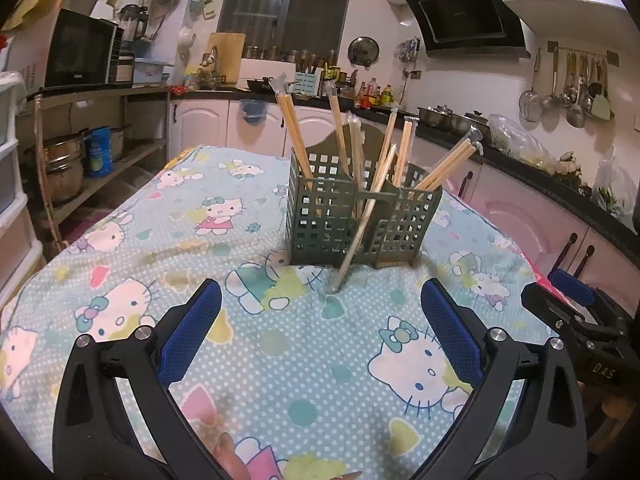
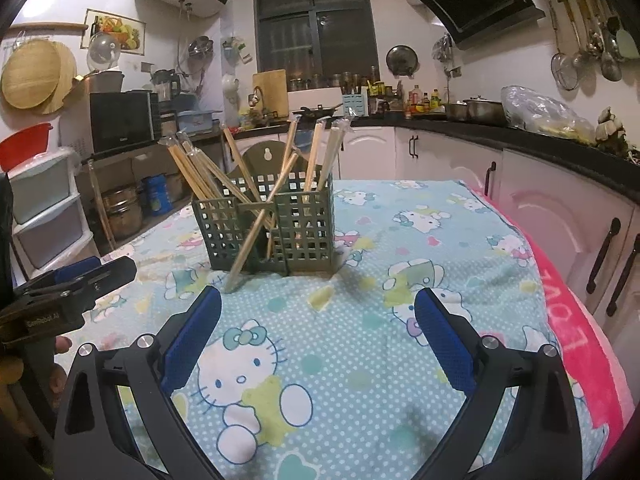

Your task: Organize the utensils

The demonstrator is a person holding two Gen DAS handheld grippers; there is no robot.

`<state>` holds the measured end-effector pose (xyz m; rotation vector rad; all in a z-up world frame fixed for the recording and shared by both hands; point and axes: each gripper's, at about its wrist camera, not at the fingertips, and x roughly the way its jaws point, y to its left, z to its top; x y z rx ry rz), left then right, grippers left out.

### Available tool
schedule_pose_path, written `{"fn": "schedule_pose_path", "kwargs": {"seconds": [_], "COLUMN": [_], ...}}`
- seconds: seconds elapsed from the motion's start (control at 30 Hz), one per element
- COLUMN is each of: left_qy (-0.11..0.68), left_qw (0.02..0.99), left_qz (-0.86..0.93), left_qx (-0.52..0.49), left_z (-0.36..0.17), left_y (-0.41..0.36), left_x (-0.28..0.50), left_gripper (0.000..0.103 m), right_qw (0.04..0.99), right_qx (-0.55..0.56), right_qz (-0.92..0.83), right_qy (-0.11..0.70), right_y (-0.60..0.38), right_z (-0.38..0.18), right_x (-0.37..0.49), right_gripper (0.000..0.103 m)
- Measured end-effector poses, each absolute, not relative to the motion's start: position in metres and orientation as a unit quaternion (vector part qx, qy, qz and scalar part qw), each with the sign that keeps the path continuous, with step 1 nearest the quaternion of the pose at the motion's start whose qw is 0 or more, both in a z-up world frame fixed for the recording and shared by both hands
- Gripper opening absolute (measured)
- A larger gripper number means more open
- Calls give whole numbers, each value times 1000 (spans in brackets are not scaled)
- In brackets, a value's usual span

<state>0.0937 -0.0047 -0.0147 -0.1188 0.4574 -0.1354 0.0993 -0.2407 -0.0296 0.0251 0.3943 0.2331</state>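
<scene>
A dark green lattice utensil holder (image 1: 360, 216) stands on the Hello Kitty tablecloth (image 1: 280, 360), filled with several plastic-wrapped wooden chopsticks (image 1: 296, 132). One wrapped chopstick pair (image 1: 358, 236) leans against the holder's front with its lower end on the cloth. My left gripper (image 1: 320, 312) is open and empty, a little short of that leaning pair. In the right wrist view the holder (image 2: 264, 232) and the leaning pair (image 2: 256, 236) show ahead to the left. My right gripper (image 2: 318, 320) is open and empty above the cloth.
The right gripper shows at the right edge of the left wrist view (image 1: 576, 304); the left gripper shows at the left edge of the right wrist view (image 2: 68, 288). A pink towel (image 2: 572, 320) lines the table's right side. Kitchen counters and cabinets (image 2: 520, 184) surround the table.
</scene>
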Motion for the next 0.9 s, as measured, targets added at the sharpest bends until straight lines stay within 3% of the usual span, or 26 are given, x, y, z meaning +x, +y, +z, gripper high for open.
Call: {"fn": "schedule_pose_path", "kwargs": {"seconds": [0.9], "left_qy": [224], "left_qw": [971], "left_qz": [-49], "left_qx": [-65], "left_z": [-25], "left_y": [-3], "left_x": [93], "left_gripper": [92], "right_qw": [976], "right_qx": [8], "right_qz": [103], "right_qy": [190], "right_y": [-242], "right_z": [-40], "right_x": [99], "right_gripper": [96]}}
